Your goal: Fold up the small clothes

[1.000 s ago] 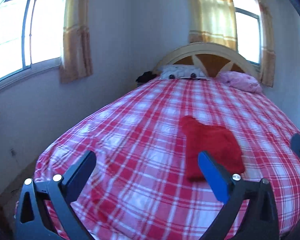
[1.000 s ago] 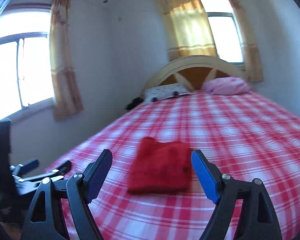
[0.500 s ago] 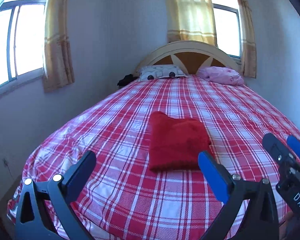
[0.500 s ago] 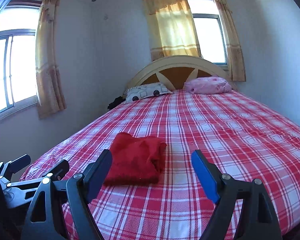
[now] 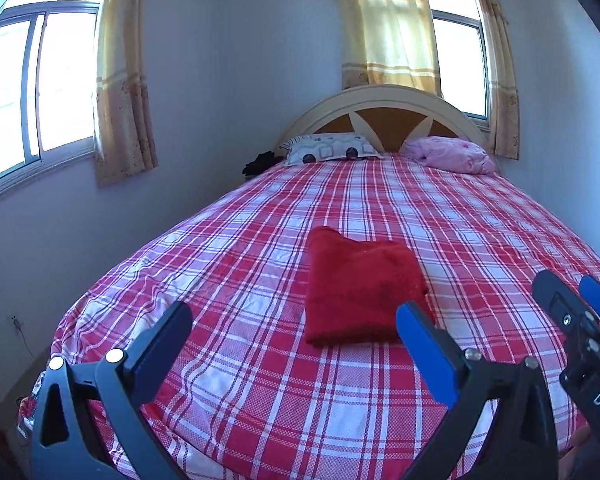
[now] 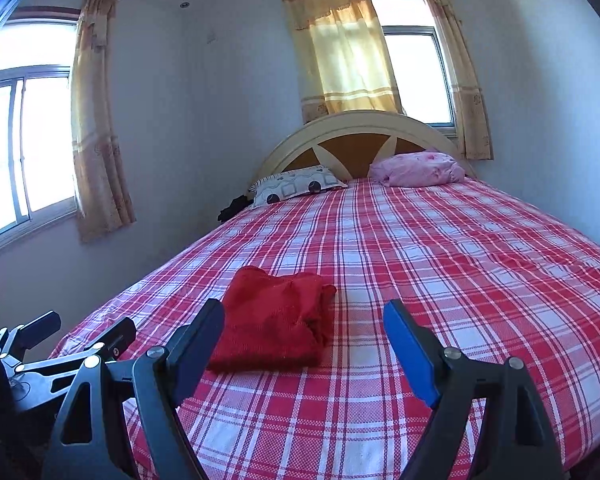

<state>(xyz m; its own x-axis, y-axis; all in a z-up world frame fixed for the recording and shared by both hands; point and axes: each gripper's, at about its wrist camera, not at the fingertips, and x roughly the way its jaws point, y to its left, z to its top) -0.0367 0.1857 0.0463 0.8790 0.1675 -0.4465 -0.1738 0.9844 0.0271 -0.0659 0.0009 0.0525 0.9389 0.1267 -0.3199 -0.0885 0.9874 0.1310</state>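
A red garment lies folded into a compact, roughly rectangular bundle on the bed, on the near half of the red-and-white checked cover and a little toward the bed's left side as the right wrist view shows it. One corner at its far end rises in a small peak, and in the right wrist view its right edge shows stacked layers of cloth. Nothing touches it. The left claw hangs above the foot of the bed with its jaws spread wide and nothing between them; the garment sits just beyond its blue-padded finger. The right claw is likewise spread wide and holds nothing, with the garment lying beyond its dark left finger. Each claw shows at the edge of the other's view: the right one at the lower right of the left wrist view, the left one at the lower left of the right wrist view. At the head of the bed a patterned pillow lies to the left and a pink crumpled bundle to the right, both against an arched cream and brown headboard. A small dark item sits beside the patterned pillow at the bed's left edge. Yellow curtains hang at the window behind the headboard, and another window lights the left wall.
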